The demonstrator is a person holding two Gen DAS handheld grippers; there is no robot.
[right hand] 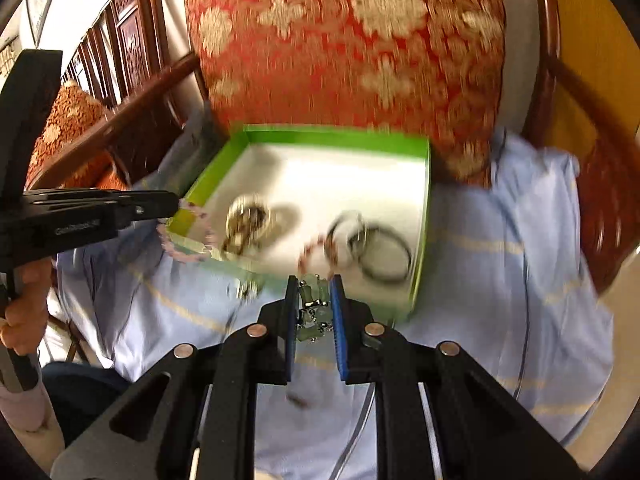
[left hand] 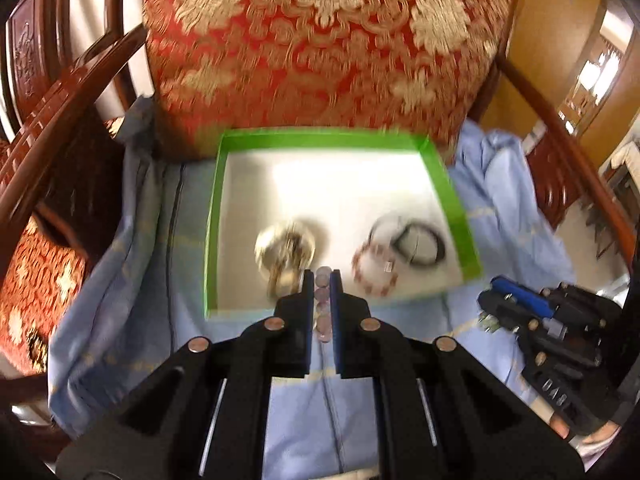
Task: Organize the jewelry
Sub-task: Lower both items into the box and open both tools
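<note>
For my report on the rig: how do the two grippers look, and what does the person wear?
Both the left gripper and the right gripper are black plastic linkages with round metal rivets and blue ribbed pads on the fingers. The left one's side carries small white lettering, too blurred to read. A pale sleeve shows at the wrist.

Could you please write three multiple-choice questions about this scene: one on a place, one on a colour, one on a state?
1. Where does the box stand?
A. on the blue cloth
B. on bare floor
C. on a shelf

2. What colour are the box walls?
A. red
B. green
C. black

3. What is between the left gripper's pads?
A. nothing
B. a black bangle
C. a bead bracelet

Answers: 1 A, cloth shows on three sides of the box; 2 B, its rim is bright green; 3 C, pale beads sit between the pads.
</note>
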